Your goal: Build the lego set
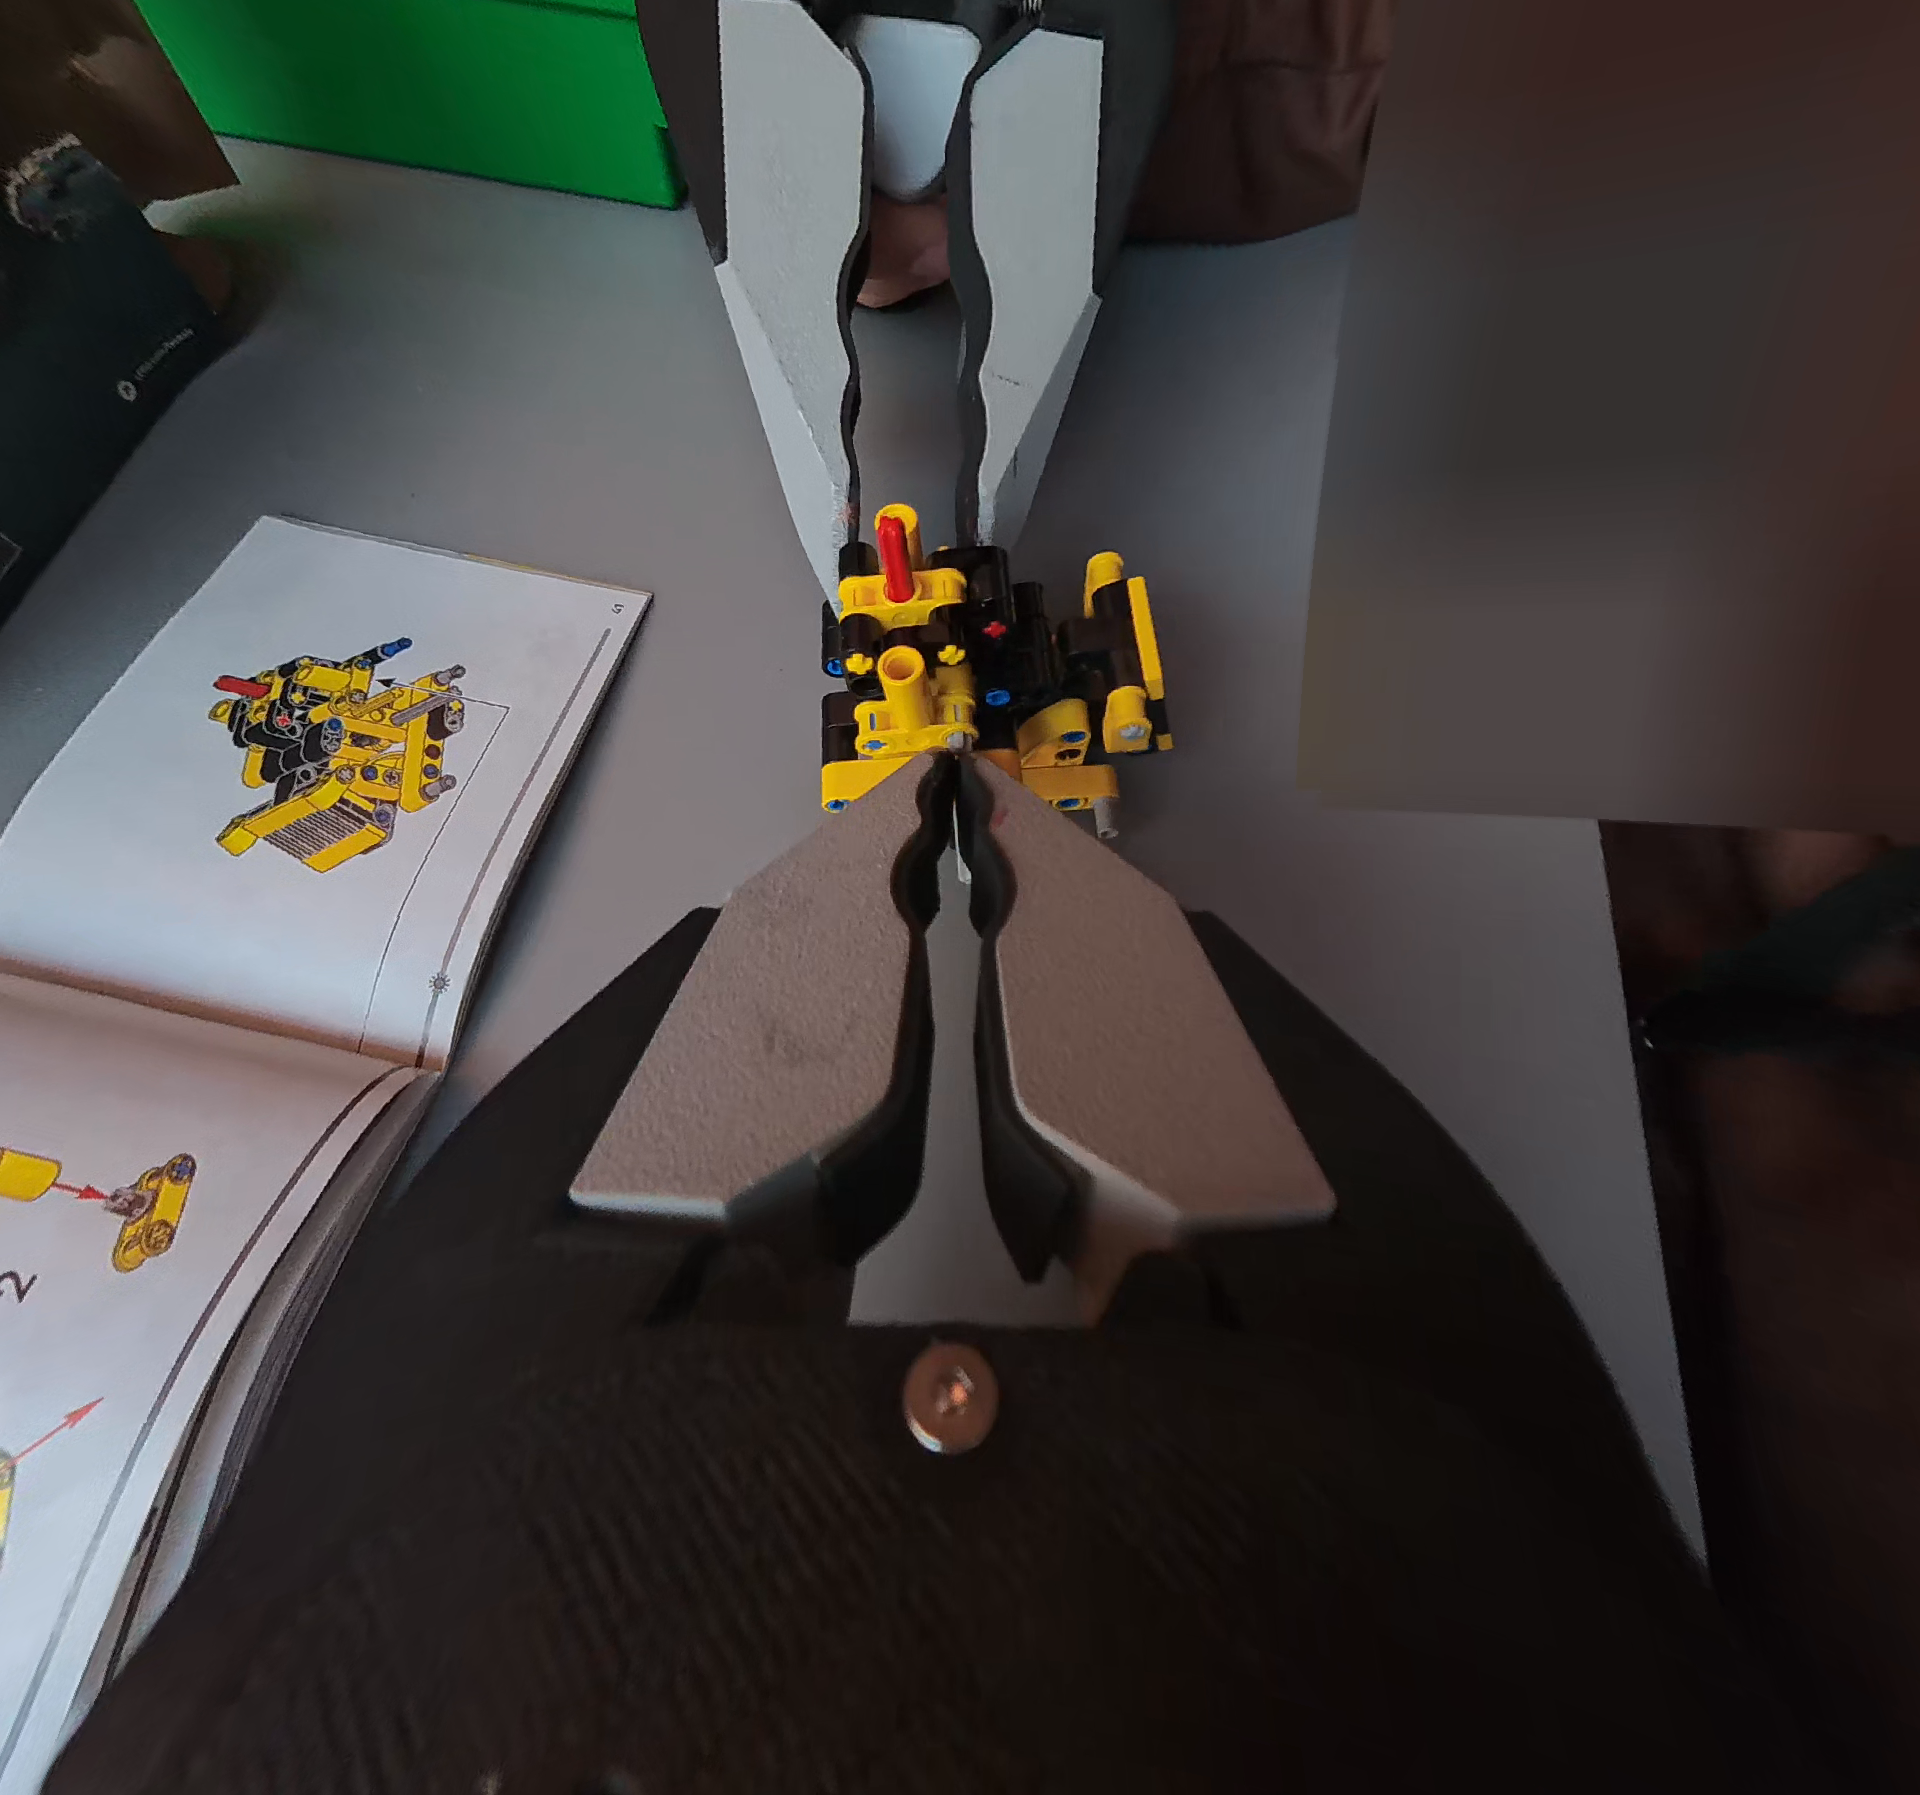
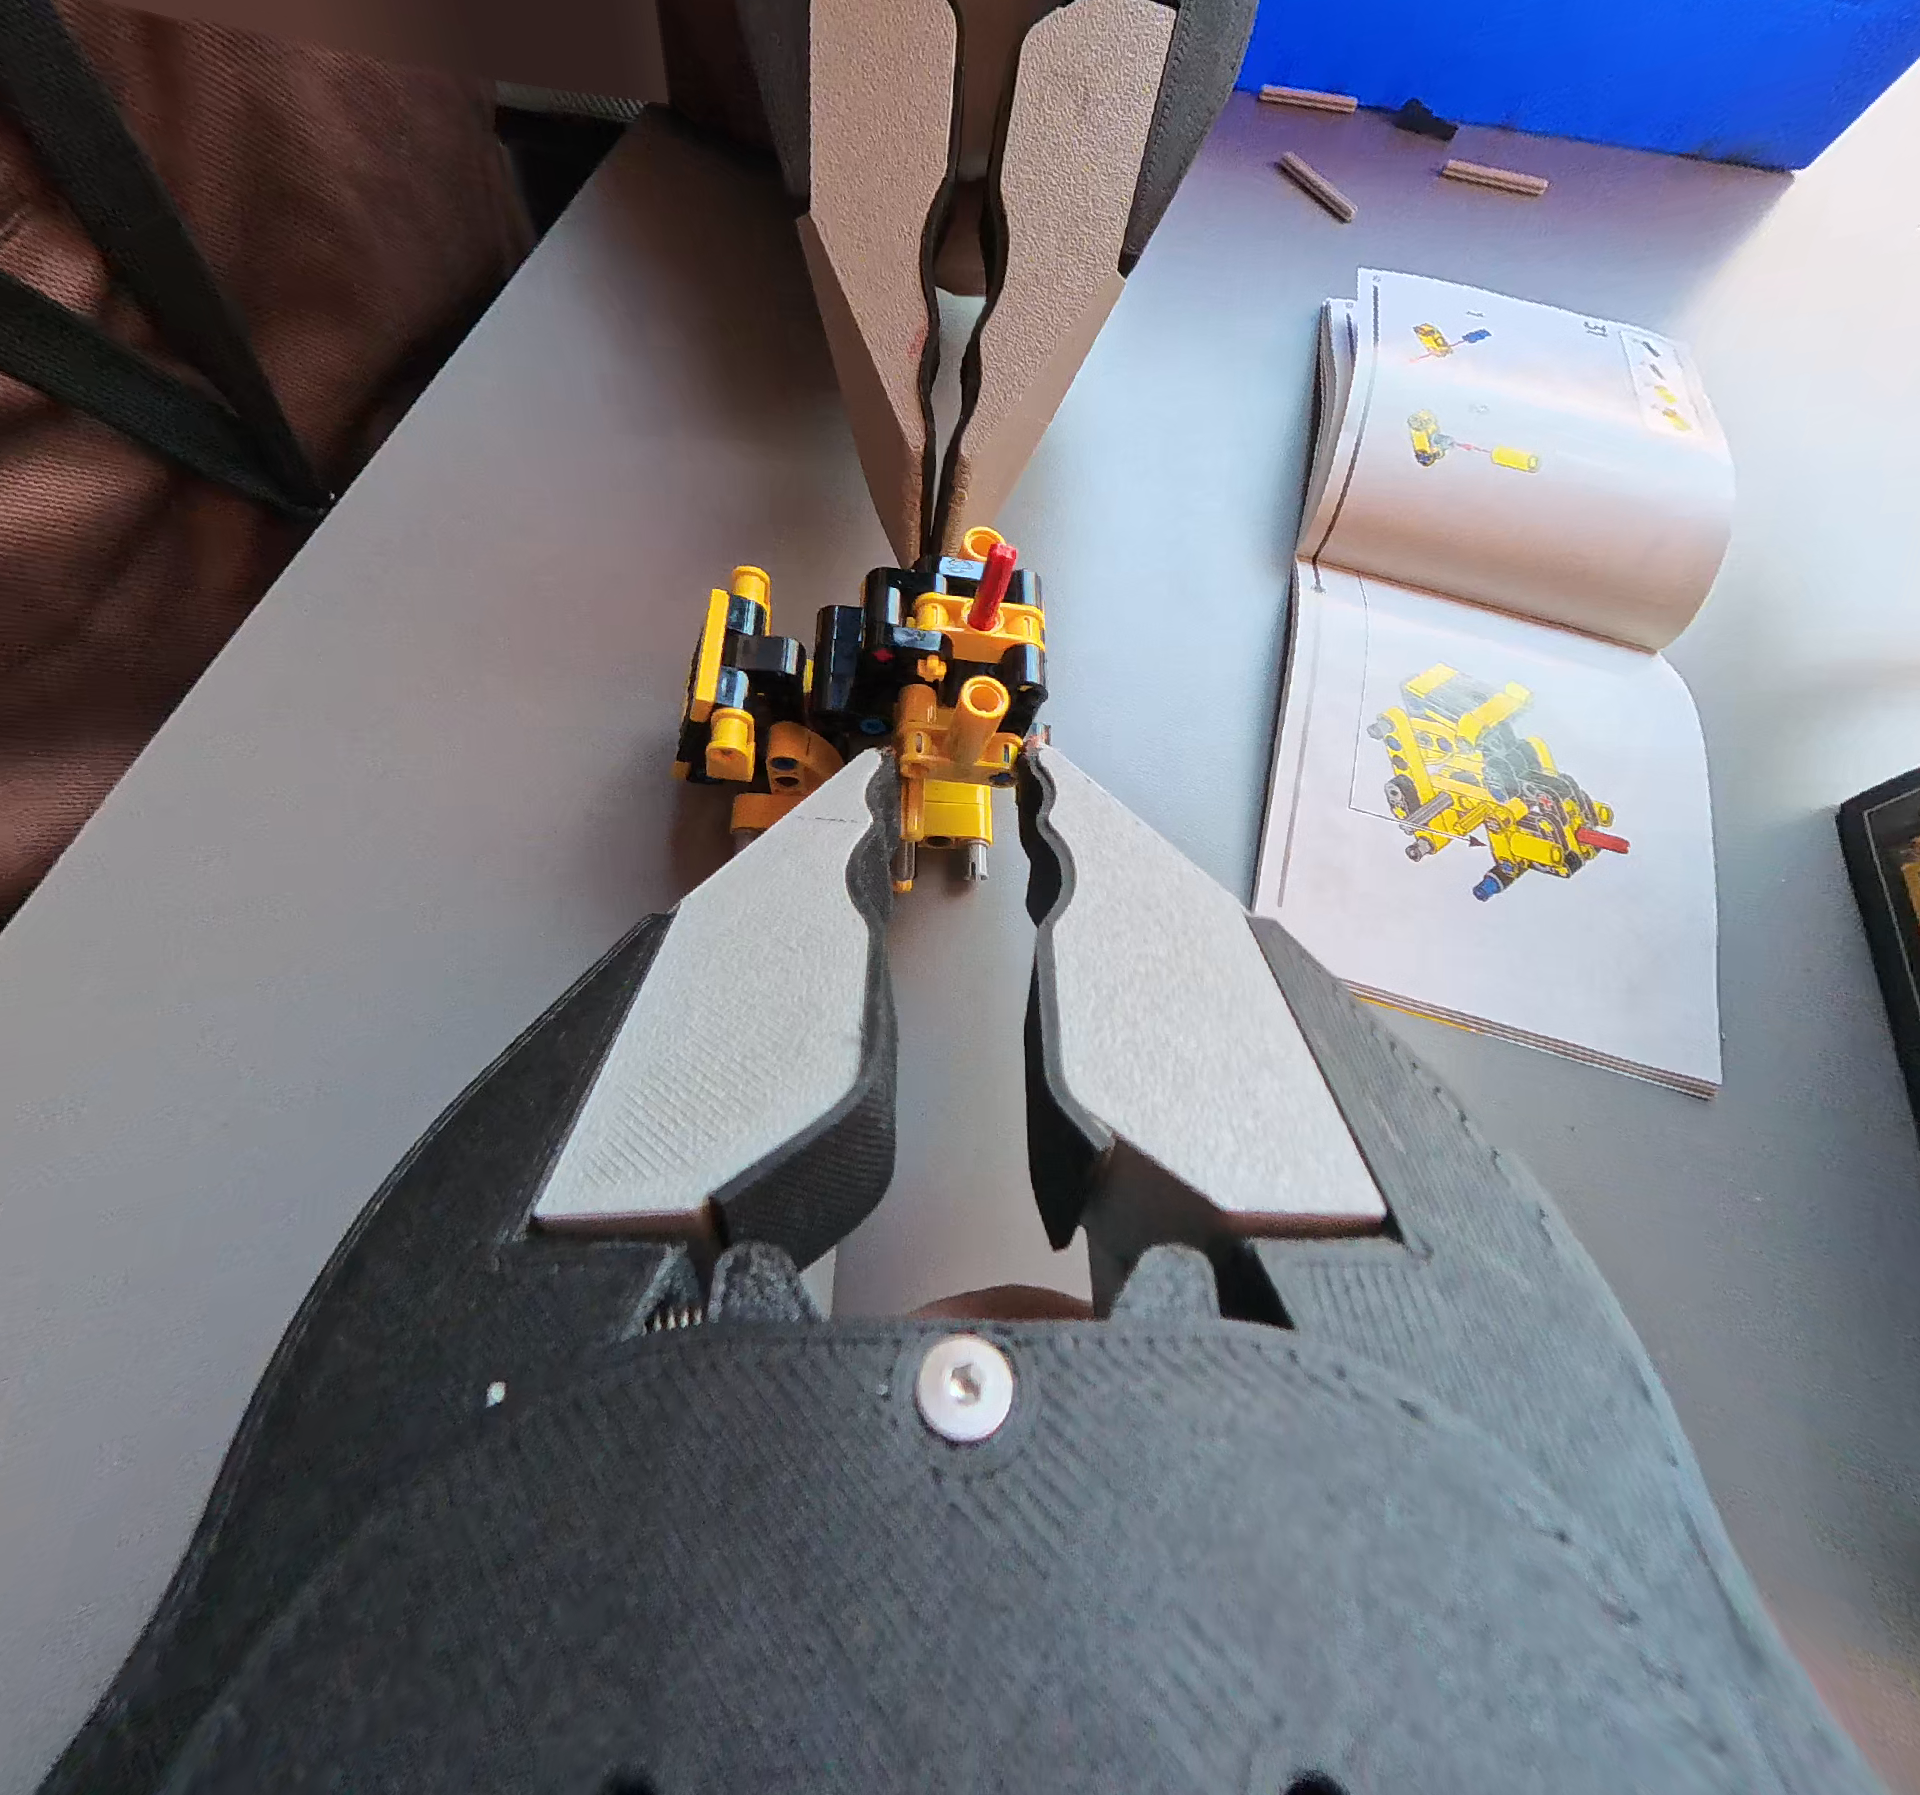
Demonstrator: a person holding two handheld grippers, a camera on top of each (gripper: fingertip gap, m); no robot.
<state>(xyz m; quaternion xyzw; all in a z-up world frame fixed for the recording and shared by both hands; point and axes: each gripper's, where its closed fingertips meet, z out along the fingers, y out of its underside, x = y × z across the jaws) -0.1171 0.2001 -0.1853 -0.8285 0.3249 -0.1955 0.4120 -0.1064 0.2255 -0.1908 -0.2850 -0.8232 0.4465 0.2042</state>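
Facing each other, left tongs (image 1: 954,777) pinch a grey pin (image 1: 957,836); right tongs (image 2: 951,758) clamp the model (image 2: 914,685).

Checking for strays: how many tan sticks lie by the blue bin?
3, on the grey table: one thin tan stick at the blue plastic bin's base, one slanted below it, one farther right. Others may be hidden.

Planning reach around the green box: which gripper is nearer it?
Right. The right gripper reaches in from the green box side, gripping the lego model; the left gripper is across the model, farther away.
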